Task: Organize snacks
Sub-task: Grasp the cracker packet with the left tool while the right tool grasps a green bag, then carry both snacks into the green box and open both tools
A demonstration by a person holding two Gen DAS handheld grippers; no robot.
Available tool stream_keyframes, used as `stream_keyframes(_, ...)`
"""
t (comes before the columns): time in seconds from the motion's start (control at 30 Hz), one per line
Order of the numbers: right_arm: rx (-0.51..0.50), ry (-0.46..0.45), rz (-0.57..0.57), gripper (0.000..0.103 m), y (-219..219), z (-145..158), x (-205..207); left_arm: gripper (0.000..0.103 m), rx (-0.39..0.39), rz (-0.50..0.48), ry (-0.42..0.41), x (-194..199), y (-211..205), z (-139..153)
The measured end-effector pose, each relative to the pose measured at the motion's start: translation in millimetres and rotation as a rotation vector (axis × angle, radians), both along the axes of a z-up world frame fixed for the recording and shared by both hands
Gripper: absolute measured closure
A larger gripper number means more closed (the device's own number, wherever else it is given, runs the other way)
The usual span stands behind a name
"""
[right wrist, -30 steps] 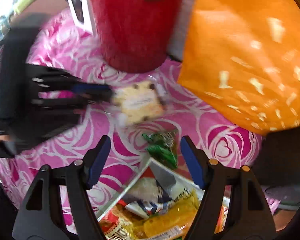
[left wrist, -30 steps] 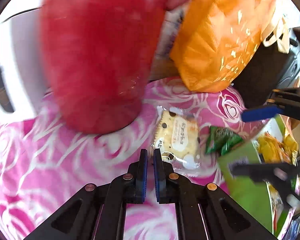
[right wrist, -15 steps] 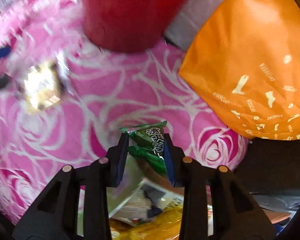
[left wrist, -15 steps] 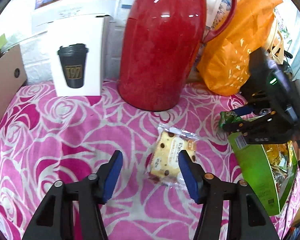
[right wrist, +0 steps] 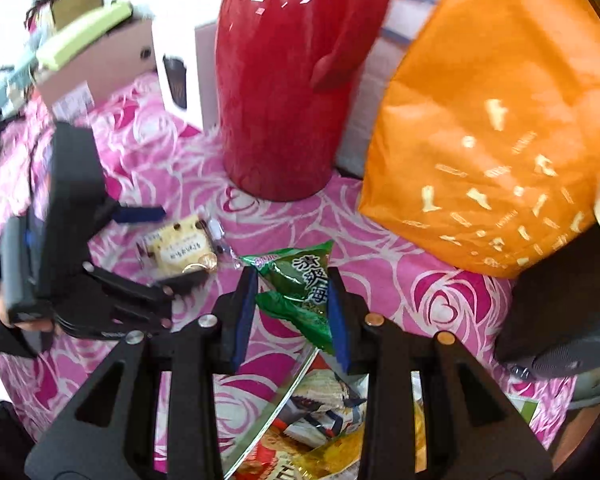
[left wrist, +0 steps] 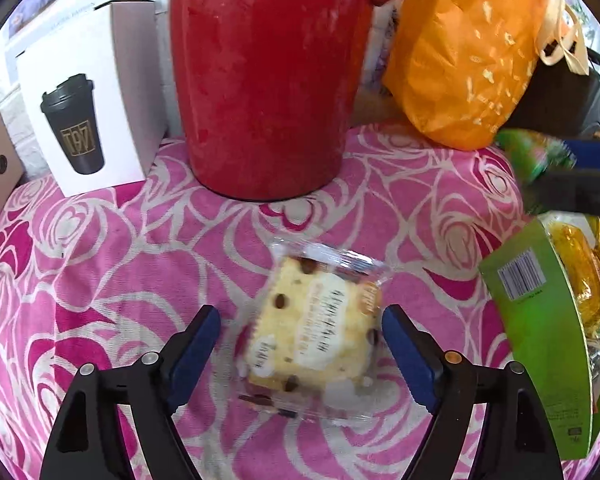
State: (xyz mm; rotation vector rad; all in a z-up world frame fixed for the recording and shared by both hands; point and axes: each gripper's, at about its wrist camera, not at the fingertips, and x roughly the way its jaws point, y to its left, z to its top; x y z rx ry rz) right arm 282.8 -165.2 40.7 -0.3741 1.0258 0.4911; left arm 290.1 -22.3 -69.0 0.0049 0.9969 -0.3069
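While the right gripper [right wrist: 292,312] clamps a green snack packet [right wrist: 300,284] above the green box [left wrist: 540,340], the left gripper [left wrist: 300,344] straddles, jaws spread, a wrapped cake [left wrist: 320,328], long axis near-to-far on the cloth [left wrist: 120,280].

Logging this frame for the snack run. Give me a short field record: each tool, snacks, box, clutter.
left tool: open, straddling cake packet, not gripping
right tool: shut on green packet, lifted
snack box: green, open, holds wrapped snacks
surface: pink rose cloth
clutter: red flask, orange bag, white cup box
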Motion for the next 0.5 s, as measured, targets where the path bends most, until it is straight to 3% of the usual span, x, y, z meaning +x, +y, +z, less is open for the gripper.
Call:
stream_keyframes(0.1,0.031,0.0,-0.017,0.067,-5.2,5.0,-9.7,0.018,0.043,-0.018,-0.014,-2.6,-8.2,-4.8)
stream_keyframes(0.13,0.033,0.001,-0.023,0.067,-4.0,1.6,-12.1,0.022,0.072,-0.028,-0.023,-4.2,-10.9,-6.7)
stream_keyframes(0.17,0.039,0.003,-0.03,0.067,-5.7,1.7,-15.2,0.036,0.111,-0.033,-0.037,-5.6,-14.6,-8.8)
stream_keyframes(0.2,0.052,0.001,-0.036,0.067,-8.6,3.1,-19.7,0.04,0.126,-0.039,-0.052,-8.2,-16.2,-6.7)
stream_keyframes(0.3,0.101,-0.014,-0.051,0.067,-21.1,10.2,-36.9,0.04,0.097,-0.001,-0.018,-14.0,-11.1,2.1)
stream_keyframes(0.5,0.167,-0.079,-0.066,0.067,-43.8,33.1,-77.7,0.04,0.067,0.007,-0.098,-49.6,-13.1,42.9)
